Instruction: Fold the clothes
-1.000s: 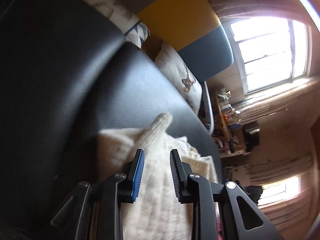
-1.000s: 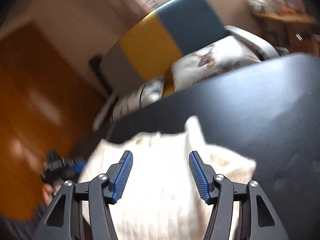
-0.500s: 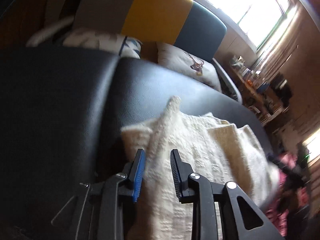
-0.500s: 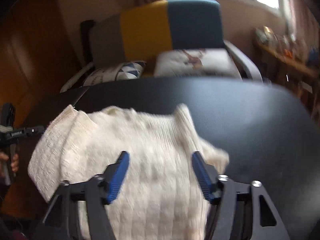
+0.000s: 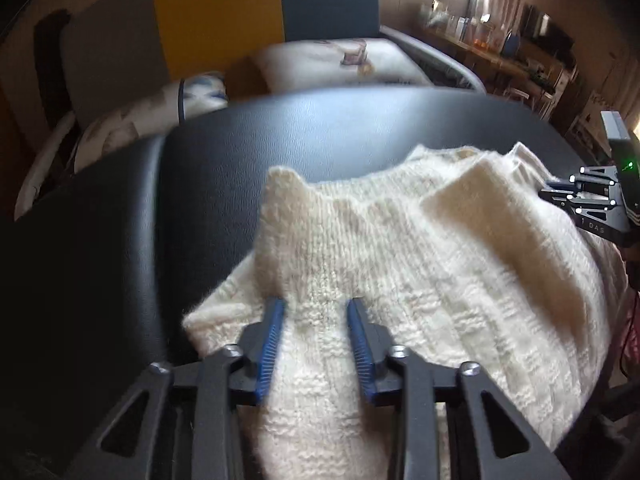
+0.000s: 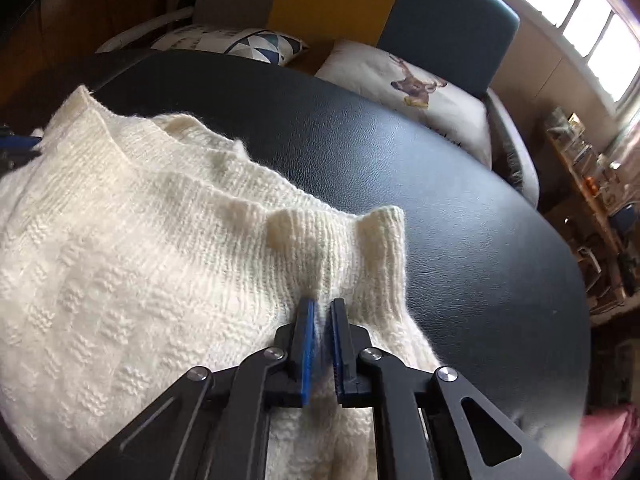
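Right gripper (image 6: 322, 312) nearly closed, pinching a ribbed edge fold of the cream knit sweater (image 6: 132, 256). Left gripper (image 5: 316, 312) parted, jaws either side of a raised knit ridge, not pressed together. Sweater lies rumpled on the black leather-look worktop (image 6: 460, 208), near edge. Behind: deer-print cushion (image 6: 416, 88), geometric cushion (image 6: 240, 44), yellow-and-teal chair back (image 6: 384, 4).
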Available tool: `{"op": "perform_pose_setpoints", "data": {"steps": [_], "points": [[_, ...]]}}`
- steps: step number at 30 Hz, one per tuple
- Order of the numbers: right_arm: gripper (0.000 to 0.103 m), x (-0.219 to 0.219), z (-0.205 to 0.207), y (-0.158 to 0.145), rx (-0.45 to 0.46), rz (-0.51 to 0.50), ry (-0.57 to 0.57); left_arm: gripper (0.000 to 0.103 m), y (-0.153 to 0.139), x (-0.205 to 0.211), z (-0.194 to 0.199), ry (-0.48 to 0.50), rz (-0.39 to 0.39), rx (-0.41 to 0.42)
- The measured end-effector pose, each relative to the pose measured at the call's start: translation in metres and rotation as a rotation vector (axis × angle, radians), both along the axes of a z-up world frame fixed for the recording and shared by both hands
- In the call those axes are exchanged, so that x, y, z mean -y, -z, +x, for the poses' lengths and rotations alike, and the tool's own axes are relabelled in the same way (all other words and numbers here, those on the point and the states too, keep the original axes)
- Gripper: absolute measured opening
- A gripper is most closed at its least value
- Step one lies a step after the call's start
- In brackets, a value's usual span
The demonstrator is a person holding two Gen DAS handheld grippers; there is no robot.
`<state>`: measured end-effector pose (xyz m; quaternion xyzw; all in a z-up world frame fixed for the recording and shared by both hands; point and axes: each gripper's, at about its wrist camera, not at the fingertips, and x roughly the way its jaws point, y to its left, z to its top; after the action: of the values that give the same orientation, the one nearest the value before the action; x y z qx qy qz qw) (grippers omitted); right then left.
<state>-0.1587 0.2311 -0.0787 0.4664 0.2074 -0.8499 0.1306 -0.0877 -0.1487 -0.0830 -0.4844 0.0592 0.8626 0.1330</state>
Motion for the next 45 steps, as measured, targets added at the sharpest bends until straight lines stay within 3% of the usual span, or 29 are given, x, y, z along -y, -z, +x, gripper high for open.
{"op": "perform_pose_setpoints", "data": {"steps": [3, 5, 8, 10, 12, 13, 14, 18, 20, 24, 25, 26, 31, 35, 37, 39, 42, 44, 45], "points": [[0.006, -0.018, 0.001, -0.016, -0.066, -0.006, 0.068, 0.007, -0.012, 0.024, 0.002, -0.098, 0.121, -0.026], [0.006, -0.037, -0.003, -0.021, -0.096, -0.017, 0.152, 0.006, -0.009, 0.041, -0.003, -0.164, 0.210, 0.003], [0.007, -0.057, -0.015, 0.004, -0.015, -0.104, 0.250, 0.008, 0.001, 0.055, -0.012, -0.231, 0.317, 0.059], [0.009, -0.059, -0.011, 0.003, -0.033, -0.156, 0.255, 0.014, 0.004, 0.058, -0.012, -0.254, 0.358, 0.073], [0.023, -0.062, -0.007, -0.003, -0.028, -0.236, 0.247, 0.015, -0.010, 0.060, -0.001, -0.280, 0.355, 0.012], [0.040, -0.063, -0.005, -0.008, -0.028, -0.256, 0.244, 0.015, -0.018, 0.061, 0.005, -0.294, 0.353, -0.021], [0.045, -0.064, -0.001, -0.014, -0.041, -0.261, 0.241, 0.016, -0.025, 0.059, 0.012, -0.278, 0.355, -0.051], [0.045, -0.073, 0.031, -0.038, -0.073, -0.300, 0.228, 0.018, -0.055, 0.049, 0.044, -0.188, 0.368, -0.172], [0.045, -0.075, 0.047, -0.040, -0.064, -0.295, 0.207, 0.018, -0.051, 0.035, 0.051, -0.144, 0.308, -0.183], [0.043, -0.070, 0.068, -0.015, 0.004, -0.227, 0.186, 0.018, -0.018, 0.028, 0.050, -0.152, 0.261, -0.080], [0.030, -0.069, 0.072, -0.009, 0.010, -0.194, 0.193, 0.018, -0.008, 0.028, 0.047, -0.170, 0.238, -0.055], [0.006, -0.069, 0.076, -0.004, 0.011, -0.172, 0.200, 0.020, 0.002, 0.029, 0.046, -0.180, 0.212, -0.051], [0.005, -0.082, 0.097, -0.010, -0.050, -0.232, 0.227, 0.020, 0.016, 0.040, 0.043, -0.206, 0.147, -0.063], [0.006, -0.091, 0.113, -0.015, -0.100, -0.280, 0.248, 0.020, -0.008, 0.031, 0.041, -0.219, 0.127, -0.060], [0.006, -0.088, 0.113, -0.021, -0.107, -0.317, 0.206, 0.021, -0.027, 0.022, 0.045, -0.194, 0.155, -0.105], [0.008, -0.074, 0.100, -0.019, -0.103, -0.281, 0.141, 0.021, -0.043, 0.005, 0.049, -0.141, 0.218, -0.133], [0.023, -0.056, 0.066, -0.007, -0.074, -0.268, 0.102, 0.022, -0.054, -0.027, 0.051, -0.035, 0.223, -0.166], [0.047, -0.049, 0.043, 0.005, -0.047, -0.277, 0.106, 0.022, -0.051, -0.051, 0.051, 0.027, 0.176, -0.175], [0.048, -0.044, 0.036, 0.010, -0.031, -0.278, 0.101, 0.022, -0.047, -0.062, 0.051, 0.055, 0.143, -0.174]]}}
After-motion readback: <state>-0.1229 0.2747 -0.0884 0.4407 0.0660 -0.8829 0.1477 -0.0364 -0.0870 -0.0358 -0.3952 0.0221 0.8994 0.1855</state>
